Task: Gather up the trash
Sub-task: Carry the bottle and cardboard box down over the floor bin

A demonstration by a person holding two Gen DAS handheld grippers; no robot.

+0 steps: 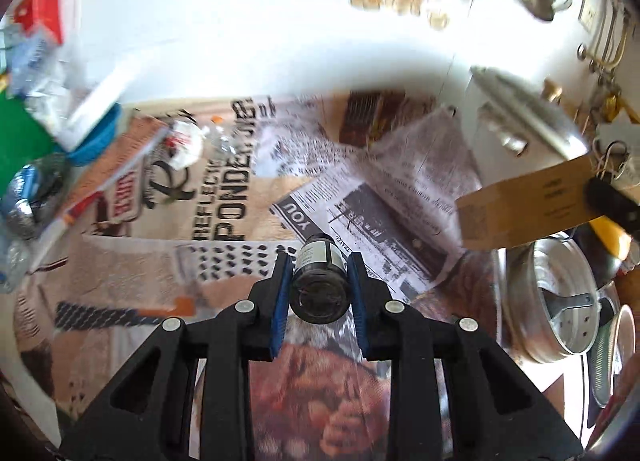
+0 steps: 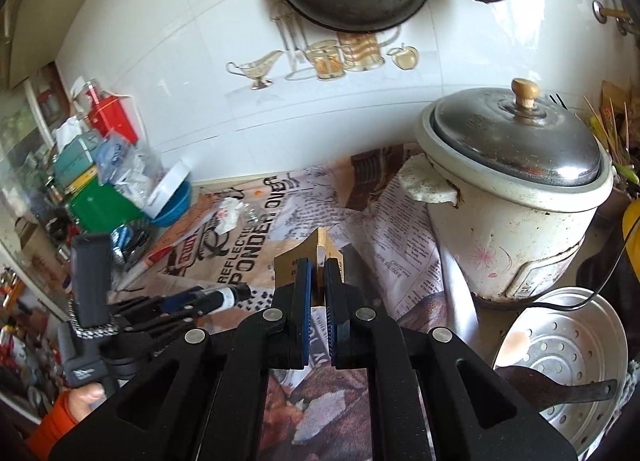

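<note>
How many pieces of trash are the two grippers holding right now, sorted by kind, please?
Small dark bottle, in the left gripper: 1
Flat brown cardboard box, in the right gripper: 1
Total: 2

A small dark glossy glass bottle [image 1: 318, 285] with a paper label sits at frame centre. The tan cardboard box [image 2: 316, 261] looks matt. Printed newspaper sheets [image 2: 408, 237] cover the counter. At right, the white cooker's dull metal lid [image 2: 516, 141] carries a wooden knob.
</note>
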